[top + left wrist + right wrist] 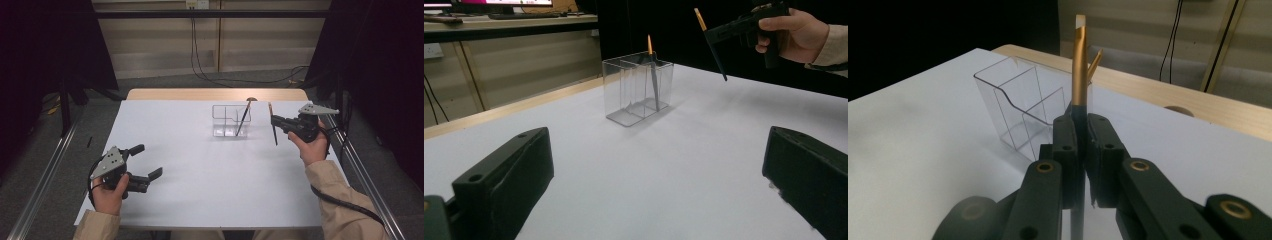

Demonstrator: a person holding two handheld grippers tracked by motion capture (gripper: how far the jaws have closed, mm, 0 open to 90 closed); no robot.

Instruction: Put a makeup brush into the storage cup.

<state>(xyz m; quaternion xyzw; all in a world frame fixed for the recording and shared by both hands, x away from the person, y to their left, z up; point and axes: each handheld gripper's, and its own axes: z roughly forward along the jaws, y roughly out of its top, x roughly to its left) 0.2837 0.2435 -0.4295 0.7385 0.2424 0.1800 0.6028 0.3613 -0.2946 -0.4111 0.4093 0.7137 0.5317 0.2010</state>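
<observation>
Brush (273,127) with a dark handle and a gold ferrule, held upright in the air just to the right of the clear organizer (230,120), which serves as the landmark throughout. The right hand-held gripper (278,121) pinches the brush partway along its handle, jaws pressed together on it, as the right gripper view confirms (1079,100); bristle end up, handle tip pointing down toward the white tabletop (200,180) without touching it. The long axis of the brush runs nearly vertical, roughly parallel to the organizer's walls. A second brush (243,117) already stands inside the organizer, leaning in its right-hand compartment with its tip above the rim. The organizer lies to the left of the held brush and close by, so the coming move is judged to be a short sideways carry over the rim followed by a lowering of the handle into a compartment. The left hand-held gripper (145,162) rests well in front and to the left of the organizer, its jaws spread wide and holding nothing; the right hand is plainly the nearer one.
</observation>
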